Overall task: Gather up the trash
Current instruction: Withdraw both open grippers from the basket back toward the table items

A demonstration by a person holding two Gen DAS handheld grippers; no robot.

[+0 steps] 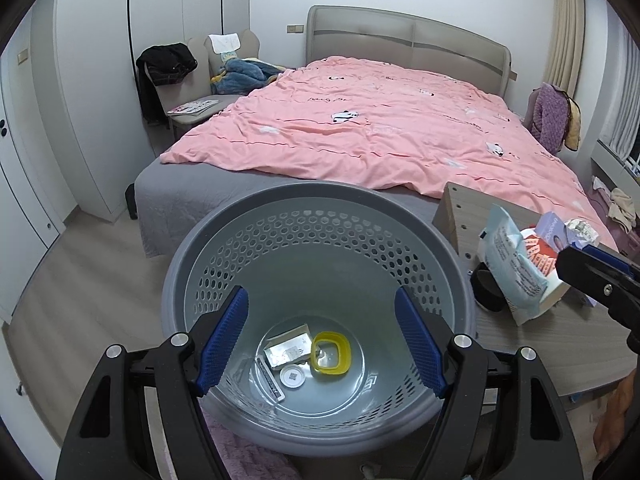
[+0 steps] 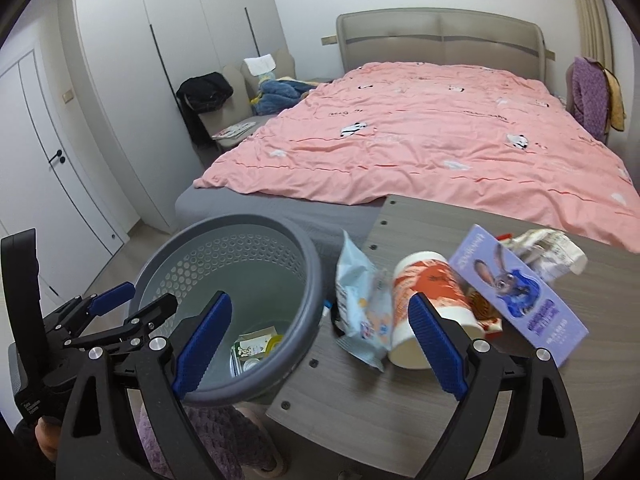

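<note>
A grey perforated bin [image 1: 320,216] stands by the table and holds a yellow square ring [image 1: 332,354], a silver packet [image 1: 290,348] and a white cap [image 1: 293,377]. My left gripper [image 1: 320,300] hangs open above the bin's mouth, with nothing between its pads. On the wooden table [image 2: 400,392] lie a light-blue wipes packet [image 2: 360,308], a tipped orange-and-white paper cup [image 2: 428,296], a purple rabbit box [image 2: 516,288] and crumpled paper [image 2: 552,252]. My right gripper [image 2: 320,300] is open over the table's left edge, short of the packet and cup. The left gripper [image 2: 146,296] also shows beside the bin.
A bed with a pink duvet [image 2: 420,140] fills the space behind the table. A chair with dark clothes [image 1: 172,68] stands at the far left by white wardrobes. A black round object [image 1: 488,288] sits at the table's near corner. Purple fluffy fabric [image 2: 208,428] lies under the bin.
</note>
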